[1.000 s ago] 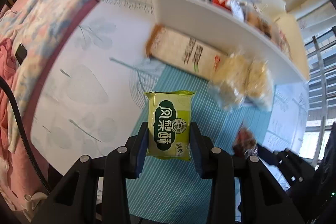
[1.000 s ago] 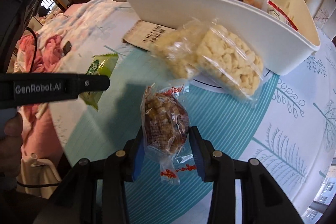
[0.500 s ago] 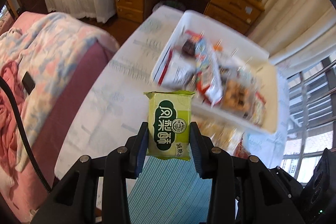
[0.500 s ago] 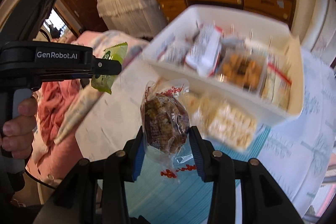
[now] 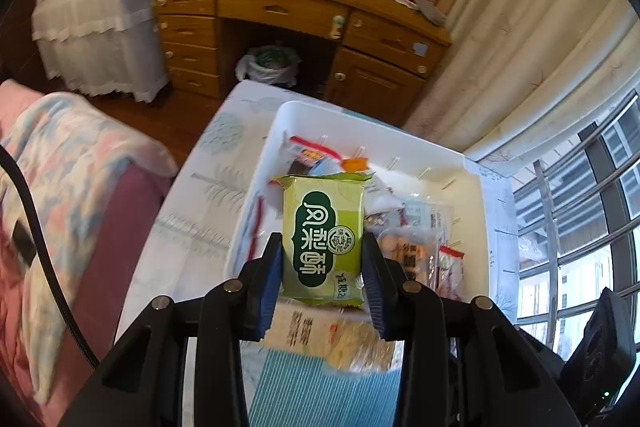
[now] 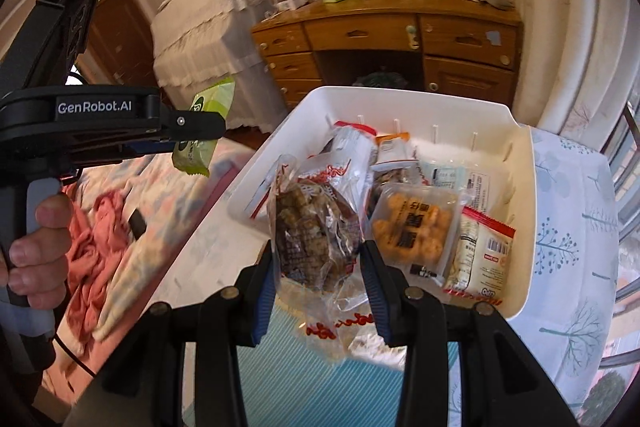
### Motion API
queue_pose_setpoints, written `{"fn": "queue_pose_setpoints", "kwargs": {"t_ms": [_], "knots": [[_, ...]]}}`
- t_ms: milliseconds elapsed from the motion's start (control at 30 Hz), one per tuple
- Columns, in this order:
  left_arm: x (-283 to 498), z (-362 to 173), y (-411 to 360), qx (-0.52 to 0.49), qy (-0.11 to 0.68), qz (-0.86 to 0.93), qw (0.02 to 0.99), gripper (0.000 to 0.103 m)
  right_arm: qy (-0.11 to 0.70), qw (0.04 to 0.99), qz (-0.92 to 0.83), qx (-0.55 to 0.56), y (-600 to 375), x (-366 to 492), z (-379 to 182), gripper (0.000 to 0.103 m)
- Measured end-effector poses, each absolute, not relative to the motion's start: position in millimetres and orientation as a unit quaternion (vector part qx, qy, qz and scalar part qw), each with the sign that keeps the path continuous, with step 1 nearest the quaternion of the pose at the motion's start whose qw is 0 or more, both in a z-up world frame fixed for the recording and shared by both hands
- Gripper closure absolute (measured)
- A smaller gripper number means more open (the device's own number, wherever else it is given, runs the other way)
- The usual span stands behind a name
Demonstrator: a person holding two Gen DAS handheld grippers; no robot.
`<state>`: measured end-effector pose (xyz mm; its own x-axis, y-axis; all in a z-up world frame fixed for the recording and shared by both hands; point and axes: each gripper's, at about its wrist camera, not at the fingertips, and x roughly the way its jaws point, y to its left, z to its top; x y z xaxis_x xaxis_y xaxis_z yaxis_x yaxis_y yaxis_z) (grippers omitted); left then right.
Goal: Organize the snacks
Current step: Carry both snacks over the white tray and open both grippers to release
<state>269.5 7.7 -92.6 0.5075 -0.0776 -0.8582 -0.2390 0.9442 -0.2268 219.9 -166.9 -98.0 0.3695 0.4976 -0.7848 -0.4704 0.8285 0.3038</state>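
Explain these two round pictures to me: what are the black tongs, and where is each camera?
No robot here: a person's hand holds a clamp-like tool in each fist, with a wide-angle camera on each looking along its fingers. One picture is from the left tool, shut on a green pineapple cake packet. The other is from the right tool, shut on a clear bag of brown snack cubes. Below both is a white bin of snacks on a tree-print tablecloth.

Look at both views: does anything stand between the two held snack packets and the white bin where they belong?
Nothing visible does. The left gripper holds the green packet and the right gripper holds the clear bag of brown snacks, both in open air before the white bin, whose top is open.
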Motion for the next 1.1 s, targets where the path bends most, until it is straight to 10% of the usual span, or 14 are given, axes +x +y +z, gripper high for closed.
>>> {"fn": "queue_pose_setpoints", "kwargs": {"t_ms": [533,700,833,1100], "knots": [[306.2,-144.7,-4.4,-0.156,0.515,-0.039,0.842,0.066,0.511,0.831,0.204,0.081,-173.1,251.9,-139.9,0.062],[299.7,-145.4,0.6,-0.165,0.52,-0.046,0.837,0.047,0.507,0.837,0.186,0.084,-171.8,253.6,-140.3,0.06],[289.4,-133.0,2.1,-0.167,0.505,-0.028,0.846,0.027,0.511,0.829,0.202,0.099,-175.0,251.7,-136.6,0.034],[245.4,-109.3,-4.6,-0.181,0.484,0.011,0.856,0.022,0.497,0.833,0.225,0.085,-187.9,229.3,-112.8,0.024]]}}
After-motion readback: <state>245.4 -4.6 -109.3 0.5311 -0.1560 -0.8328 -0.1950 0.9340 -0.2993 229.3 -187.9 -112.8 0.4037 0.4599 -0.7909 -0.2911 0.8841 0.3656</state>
